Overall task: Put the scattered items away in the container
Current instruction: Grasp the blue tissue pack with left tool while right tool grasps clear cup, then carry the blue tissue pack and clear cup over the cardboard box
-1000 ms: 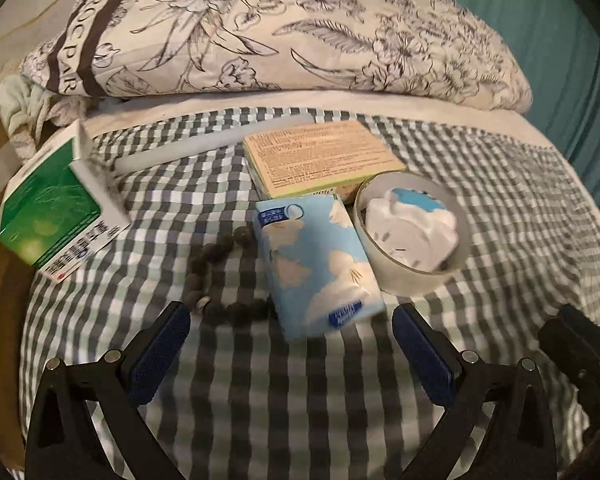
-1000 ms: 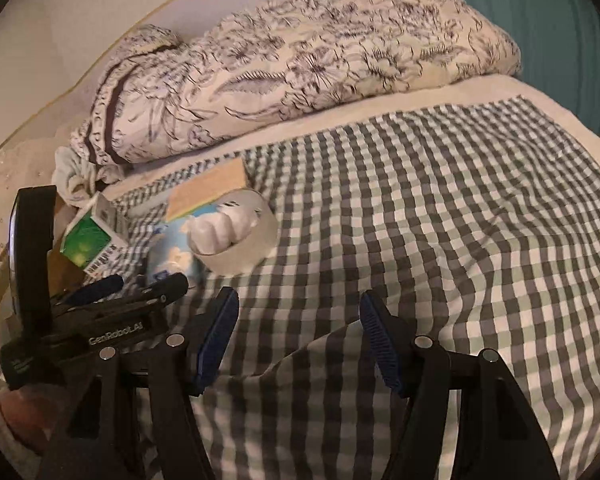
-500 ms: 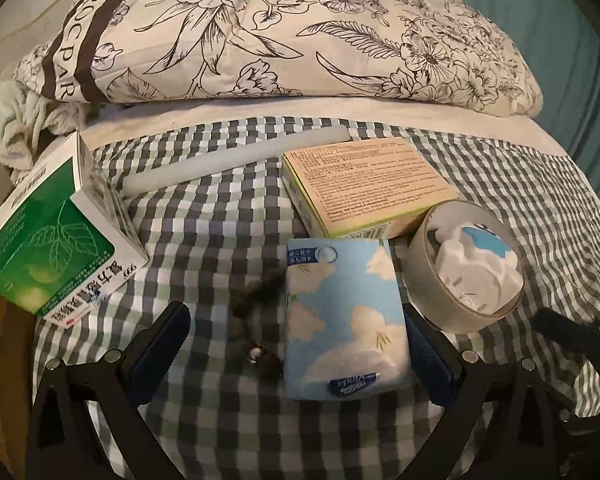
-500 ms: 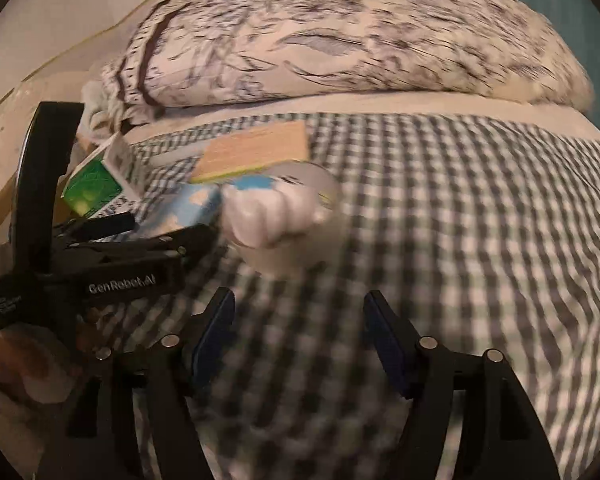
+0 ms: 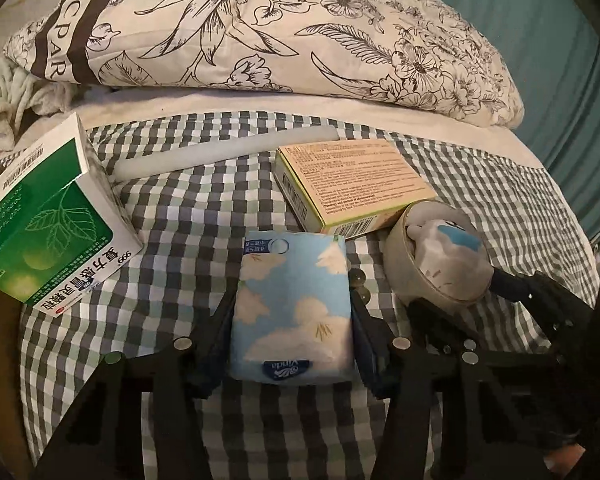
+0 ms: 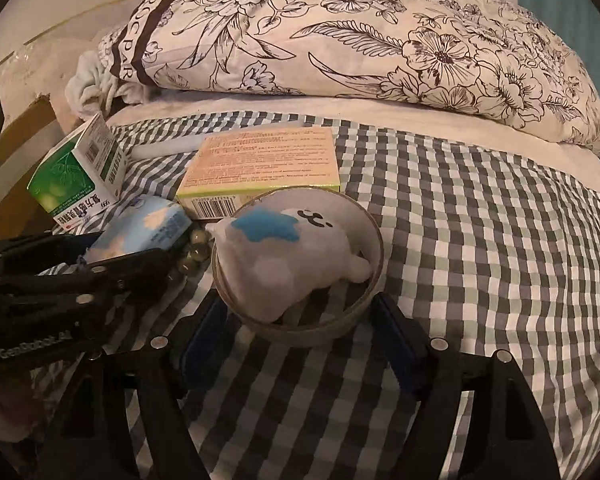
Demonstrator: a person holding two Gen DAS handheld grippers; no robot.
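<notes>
On checked bed: two boxes, green box [image 5: 48, 216] left, tan box [image 5: 352, 184] far. Left gripper [image 5: 292, 344] fingers clamped on tissue pack [image 5: 294, 308]. Right gripper [image 6: 296, 348] fingers apart, flanking tape roll [image 6: 320, 330] holding plush [image 6: 284, 256]. Beads [image 6: 194, 250] clearer in right view.

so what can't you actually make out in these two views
- Beads: mostly hidden behind the tissue pack in the left wrist view.
- Left tool: tips covered by the pack's sides, so contact is unclear.
- Right tool: the tape roll covers its tips.
- Container: not visible in either view.
</notes>
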